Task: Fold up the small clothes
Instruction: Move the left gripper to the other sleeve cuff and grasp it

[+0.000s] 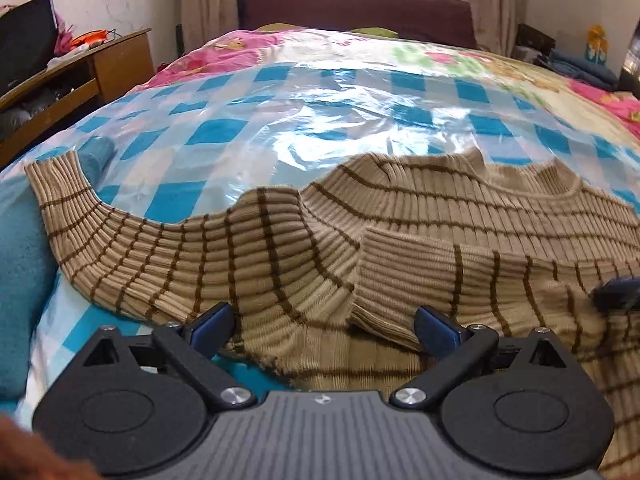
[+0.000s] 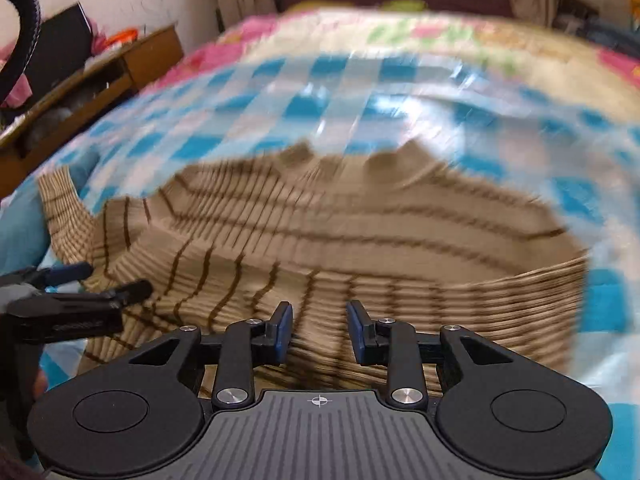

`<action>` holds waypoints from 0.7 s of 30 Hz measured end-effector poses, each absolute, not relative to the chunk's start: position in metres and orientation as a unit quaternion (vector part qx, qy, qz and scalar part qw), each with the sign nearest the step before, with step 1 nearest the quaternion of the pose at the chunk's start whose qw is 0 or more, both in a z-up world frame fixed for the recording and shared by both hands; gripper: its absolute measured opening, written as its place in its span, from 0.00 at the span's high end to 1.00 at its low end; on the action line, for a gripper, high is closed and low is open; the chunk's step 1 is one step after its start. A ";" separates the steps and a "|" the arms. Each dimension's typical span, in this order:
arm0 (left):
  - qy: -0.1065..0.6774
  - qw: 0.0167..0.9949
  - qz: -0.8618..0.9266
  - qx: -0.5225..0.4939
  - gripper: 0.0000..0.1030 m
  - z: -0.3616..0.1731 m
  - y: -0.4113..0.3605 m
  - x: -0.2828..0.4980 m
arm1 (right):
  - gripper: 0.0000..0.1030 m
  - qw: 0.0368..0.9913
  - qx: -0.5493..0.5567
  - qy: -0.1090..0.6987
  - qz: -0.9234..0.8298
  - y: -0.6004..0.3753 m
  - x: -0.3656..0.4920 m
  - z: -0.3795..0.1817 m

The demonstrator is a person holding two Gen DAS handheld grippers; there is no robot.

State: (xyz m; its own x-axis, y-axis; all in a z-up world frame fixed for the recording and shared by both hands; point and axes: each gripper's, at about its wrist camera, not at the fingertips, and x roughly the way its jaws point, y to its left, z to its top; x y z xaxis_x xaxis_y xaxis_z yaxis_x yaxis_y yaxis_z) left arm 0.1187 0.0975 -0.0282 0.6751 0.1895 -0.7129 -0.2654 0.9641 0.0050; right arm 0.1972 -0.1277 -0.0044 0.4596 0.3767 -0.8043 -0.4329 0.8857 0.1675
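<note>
Nearest the left wrist camera is the left gripper point(image 1: 324, 330), its two blue-padded fingers spread wide apart over the near edge of the sweater point(image 1: 360, 248), with knit lying between them but neither pad visibly pressing on it. There is one garment in all: a tan ribbed sweater with thin dark brown stripes, spread on a glossy blue-and-white checked sheet point(image 1: 320, 120) that covers the bed. One sleeve point(image 1: 132, 236) stretches away to the left, its cuff lying beside a teal cloth point(image 1: 20, 264) at the bed's edge; the other sleeve is folded across the body towards the middle, its ribbed cuff point(image 1: 384, 320) lying just in front of the left gripper. The collar point(image 1: 556, 180) sits at the far right side of the garment. In the right wrist view, which is blurred by motion, the right gripper point(image 2: 319, 332) has its two fingers a modest gap apart, hanging over the sweater's lower body with nothing clamped between the pads. The left gripper shows at that view's left edge, also open, over the sleeve area. Beyond the checked sheet lies one flowered quilt point(image 1: 480, 60), one dark headboard point(image 1: 360, 4), and one wooden cabinet point(image 1: 120, 64) to the left of the bed.
</note>
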 end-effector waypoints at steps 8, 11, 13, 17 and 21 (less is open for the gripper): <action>0.376 0.912 0.145 -0.073 0.00 -0.031 0.116 0.119 | 0.70 0.863 -0.057 0.431 0.257 -0.106 0.189 0.018; 0.366 0.915 0.150 -0.083 0.01 -0.021 0.122 0.104 | 0.70 0.849 -0.067 0.449 0.270 -0.086 0.189 0.005; 0.361 0.914 0.159 -0.090 0.01 -0.018 0.128 0.095 | 0.70 0.843 -0.089 0.461 0.263 -0.076 0.191 -0.007; 0.367 0.907 0.173 -0.115 0.01 -0.020 0.144 0.077 | 0.69 0.848 -0.092 0.451 0.262 -0.073 0.184 0.002; 0.341 0.908 0.198 -0.144 0.01 -0.011 0.170 0.064 | 0.69 0.852 -0.093 0.442 0.266 -0.074 0.173 0.012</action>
